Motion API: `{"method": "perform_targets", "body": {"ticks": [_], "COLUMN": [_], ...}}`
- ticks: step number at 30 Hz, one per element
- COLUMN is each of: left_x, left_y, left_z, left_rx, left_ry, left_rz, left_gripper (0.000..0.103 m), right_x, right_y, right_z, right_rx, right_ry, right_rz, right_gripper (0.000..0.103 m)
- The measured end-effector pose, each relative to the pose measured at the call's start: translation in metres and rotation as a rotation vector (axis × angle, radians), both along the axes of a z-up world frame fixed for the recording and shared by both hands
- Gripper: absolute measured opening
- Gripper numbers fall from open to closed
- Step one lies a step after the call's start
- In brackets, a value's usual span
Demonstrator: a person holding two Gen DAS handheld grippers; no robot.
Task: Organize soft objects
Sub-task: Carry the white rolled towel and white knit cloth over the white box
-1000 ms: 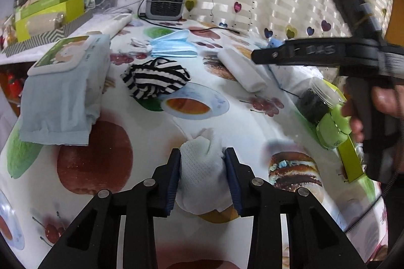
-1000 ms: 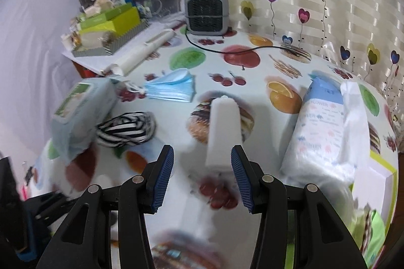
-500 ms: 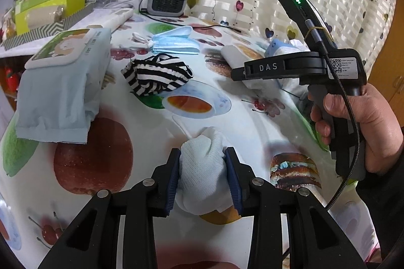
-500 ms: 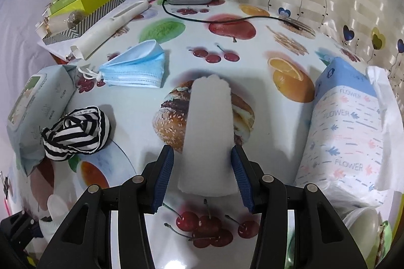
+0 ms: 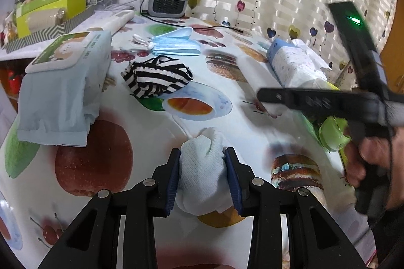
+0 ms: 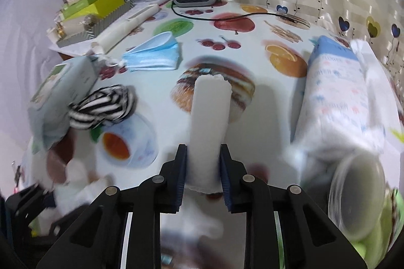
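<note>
Fruit-print table [image 5: 141,137], striped cloth [image 5: 156,78], masks [image 5: 174,45], perhaps wipes [image 5: 68,77]

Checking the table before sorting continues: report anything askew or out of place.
The light blue wet-wipe pack hangs partly over the table's left edge. A clear plastic jar lies on its side near the right edge. Nothing looks spilled or damaged.

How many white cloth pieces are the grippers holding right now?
2. A crumpled white mesh cloth sits pinched in the left gripper; a long white rolled towel lies between the right gripper's closing jaws.
</note>
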State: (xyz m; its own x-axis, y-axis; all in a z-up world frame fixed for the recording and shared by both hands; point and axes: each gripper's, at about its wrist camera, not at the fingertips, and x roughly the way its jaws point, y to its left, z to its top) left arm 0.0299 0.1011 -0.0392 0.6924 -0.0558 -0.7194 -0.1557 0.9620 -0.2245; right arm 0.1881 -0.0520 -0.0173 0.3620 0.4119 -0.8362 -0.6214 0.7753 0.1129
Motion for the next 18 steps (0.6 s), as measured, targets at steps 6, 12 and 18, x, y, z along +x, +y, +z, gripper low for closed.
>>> {"method": "perform_targets", "body": {"ticks": [6,12,18], "left_x": [-0.001,-0.007,-0.014], "left_y": [-0.003,-0.009,-0.013], "left_z": [0.004,0.019,0.036], "left_rx": [0.015,0.036,0.039], "left_ry": [-0.002,-0.031,-0.071], "left_rz": [0.016,0.024,0.023], "left_gripper": [0.031,0.03,0.03], "right_x": [-0.03,-0.05,-0.065], "right_y": [-0.023,-0.04,-0.052], "right_z": [0.008,0.02,0.033], "right_rx": [0.053,0.097,0.139], "right_ry": [0.001,-0.015,-0.037], "right_rz": [-0.003,-0.018,-0.024], "right_gripper": [0.026,0.026,0.026]}}
